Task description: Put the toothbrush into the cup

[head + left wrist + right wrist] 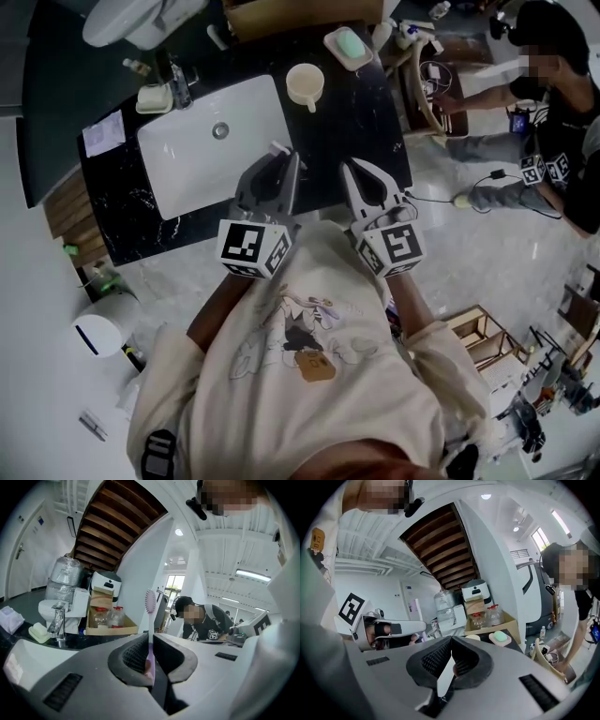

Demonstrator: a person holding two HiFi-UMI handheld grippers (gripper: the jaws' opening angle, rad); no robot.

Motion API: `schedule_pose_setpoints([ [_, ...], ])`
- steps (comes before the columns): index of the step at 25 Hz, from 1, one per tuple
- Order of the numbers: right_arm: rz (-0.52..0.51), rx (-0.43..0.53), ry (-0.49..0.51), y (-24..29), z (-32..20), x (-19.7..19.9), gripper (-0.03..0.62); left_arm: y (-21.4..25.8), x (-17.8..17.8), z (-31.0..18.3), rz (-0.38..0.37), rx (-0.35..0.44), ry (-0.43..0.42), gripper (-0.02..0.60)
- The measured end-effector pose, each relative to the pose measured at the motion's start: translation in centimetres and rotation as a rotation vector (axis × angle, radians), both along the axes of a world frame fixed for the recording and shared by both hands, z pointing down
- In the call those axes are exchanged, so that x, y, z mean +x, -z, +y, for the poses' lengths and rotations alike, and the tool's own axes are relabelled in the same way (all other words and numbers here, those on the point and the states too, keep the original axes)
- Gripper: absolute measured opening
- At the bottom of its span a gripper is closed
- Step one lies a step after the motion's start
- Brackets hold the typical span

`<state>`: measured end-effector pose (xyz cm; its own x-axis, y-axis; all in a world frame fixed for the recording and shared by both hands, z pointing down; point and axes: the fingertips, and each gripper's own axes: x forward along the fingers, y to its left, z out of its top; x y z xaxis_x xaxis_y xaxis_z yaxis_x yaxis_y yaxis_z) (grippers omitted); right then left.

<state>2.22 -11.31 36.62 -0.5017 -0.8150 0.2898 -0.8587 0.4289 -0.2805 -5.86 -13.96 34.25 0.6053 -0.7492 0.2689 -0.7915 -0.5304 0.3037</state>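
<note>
Only the left gripper view shows the toothbrush (150,620) well. It stands straight up between the tips of the left gripper (151,634), with its brush end on top. The two jaws press on its thin pink handle from both sides.

The head view shows both tools from above. The left gripper (289,157) is over the near edge of the counter (328,141), just right of the sink (187,150). The right gripper (349,167) is beside it, a little apart. From up there the toothbrush is too small to make out clearly.

The right gripper view looks along the right gripper (451,639). Its jaws are together at the tips and hold nothing. The other tool shows at the left side of that view.

The counter is black with pale veins. The sink in it is white. The cup (305,84) stands upright on the counter behind the sink's right corner, well apart from the toothbrush. A soap dish (348,47) with green soap sits farther back to the right.

The left gripper view also shows a tap (58,620) and a box (110,629) with jars. Brown stairs (117,531) go up overhead. The floor (469,272) is pale and shiny. Another person (548,103) leans over at the right.
</note>
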Motion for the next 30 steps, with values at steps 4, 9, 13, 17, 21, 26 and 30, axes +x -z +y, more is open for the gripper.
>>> schedule_pose_setpoints([
  [4,-0.019,-0.028,0.027,-1.0,-2.3,1.3,0.018,-0.5,1.3,-2.8,-0.029,-0.004,0.025,0.038],
  [9,-0.027,-0.046,0.064,-2.2,-5.8,2.0,0.018,-1.5,2.5,-6.0,-0.036,-0.017,0.056,0.038],
  [13,-0.034,-0.062,0.107,-2.9,-7.6,2.1,0.018,-2.1,2.9,-7.8,-0.044,-0.023,0.086,0.038],
  [17,-0.029,-0.073,0.138,-3.5,-9.0,2.4,0.018,-2.2,2.8,-9.6,-0.05,-0.022,0.124,0.038],
  [21,-0.036,-0.085,0.156,-4.0,-10.3,2.7,0.018,-2.2,2.6,-11.1,-0.055,-0.012,0.16,0.038],
  [26,-0.043,-0.087,0.176,-4.3,-11.9,3.1,0.018,-2.3,2.6,-12.8,-0.067,-0.005,0.195,0.038],
  [30,-0.051,-0.093,0.187,-4.6,-13.1,3.5,0.018,-1.9,2.9,-14.3,-0.068,0.009,0.215,0.038],
])
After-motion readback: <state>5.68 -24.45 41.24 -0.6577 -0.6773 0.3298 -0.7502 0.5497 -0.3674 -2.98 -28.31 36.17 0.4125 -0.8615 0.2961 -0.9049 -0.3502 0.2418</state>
